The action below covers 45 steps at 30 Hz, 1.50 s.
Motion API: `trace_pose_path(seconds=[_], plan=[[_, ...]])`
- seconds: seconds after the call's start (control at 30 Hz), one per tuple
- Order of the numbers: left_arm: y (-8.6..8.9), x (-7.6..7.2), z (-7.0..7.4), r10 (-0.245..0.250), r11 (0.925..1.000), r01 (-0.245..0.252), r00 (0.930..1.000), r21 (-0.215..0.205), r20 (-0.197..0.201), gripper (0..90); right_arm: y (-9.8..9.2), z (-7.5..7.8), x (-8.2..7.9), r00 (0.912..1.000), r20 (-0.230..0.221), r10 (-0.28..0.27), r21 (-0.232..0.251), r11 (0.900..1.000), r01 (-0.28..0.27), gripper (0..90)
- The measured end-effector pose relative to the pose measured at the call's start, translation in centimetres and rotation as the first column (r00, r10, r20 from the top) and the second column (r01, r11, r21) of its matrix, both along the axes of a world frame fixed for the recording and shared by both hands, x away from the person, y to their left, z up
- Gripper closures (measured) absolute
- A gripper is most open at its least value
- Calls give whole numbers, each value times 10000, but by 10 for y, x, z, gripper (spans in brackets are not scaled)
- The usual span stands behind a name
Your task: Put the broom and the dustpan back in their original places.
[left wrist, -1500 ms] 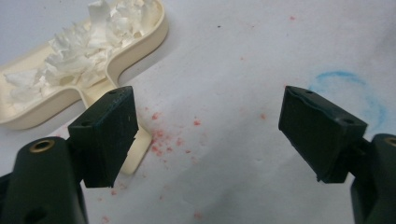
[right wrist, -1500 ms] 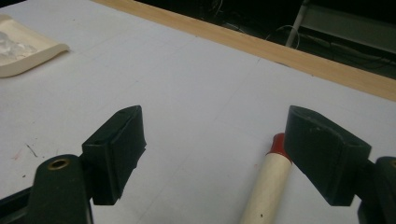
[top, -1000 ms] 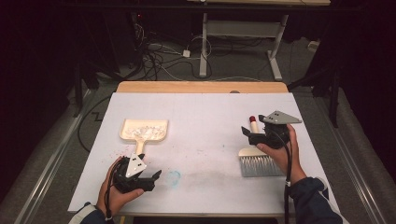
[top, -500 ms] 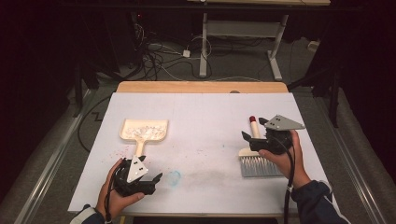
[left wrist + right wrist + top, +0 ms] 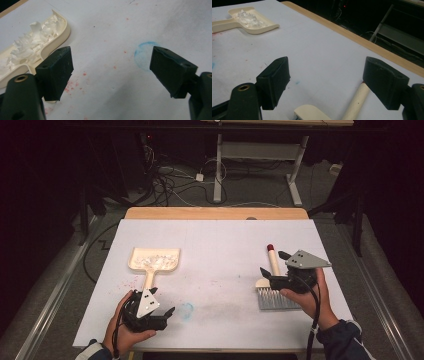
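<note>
Brush (image 5: 272, 287) lies near-right on the table (image 5: 220, 245), its handle running between the wide-open jaws of the right gripper (image 5: 274, 266), not clamped. Dustpan (image 5: 152, 261), holding scraps, sits far-left; left gripper (image 5: 170, 312) released, empty. Centre jaws on handle before closing.

The right gripper (image 5: 272, 265) has drawn back toward the person, uncovering more of the brush (image 5: 272, 282)
</note>
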<state>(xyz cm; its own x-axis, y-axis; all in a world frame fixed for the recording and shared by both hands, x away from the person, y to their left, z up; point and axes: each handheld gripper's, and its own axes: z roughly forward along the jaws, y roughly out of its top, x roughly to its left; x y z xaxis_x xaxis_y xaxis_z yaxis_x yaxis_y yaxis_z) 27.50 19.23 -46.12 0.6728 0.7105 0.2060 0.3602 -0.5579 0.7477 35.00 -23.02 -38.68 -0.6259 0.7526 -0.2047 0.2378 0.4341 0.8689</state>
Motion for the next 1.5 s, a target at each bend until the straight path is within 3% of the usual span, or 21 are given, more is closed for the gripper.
trace_pose_path(seconds=[0.3, 0.5, 0.8, 1.5], plan=[[-1, -1, -1, -39, 10000, 40, 9999, 59, -134, 184, -5, -3, -9, 10000, 4, 82, -67, 9999, -82, 222], [-1, 0, -1, -106, 9997, 106, 9999, 200, -22, 184, -8, -9, -14, 9999, 27, 155, -218, 9996, -154, 222], [-1, 0, -3, -99, 9996, 103, 9998, 245, -172, 184, -11, -15, -22, 9994, 286, 177, -503, 9986, -163, 222], [-2, 0, -5, -133, 9988, 142, 9997, 468, -197, 184, -37, -27, -34, 9987, 492, -140, -456, 9988, 163, 223]])
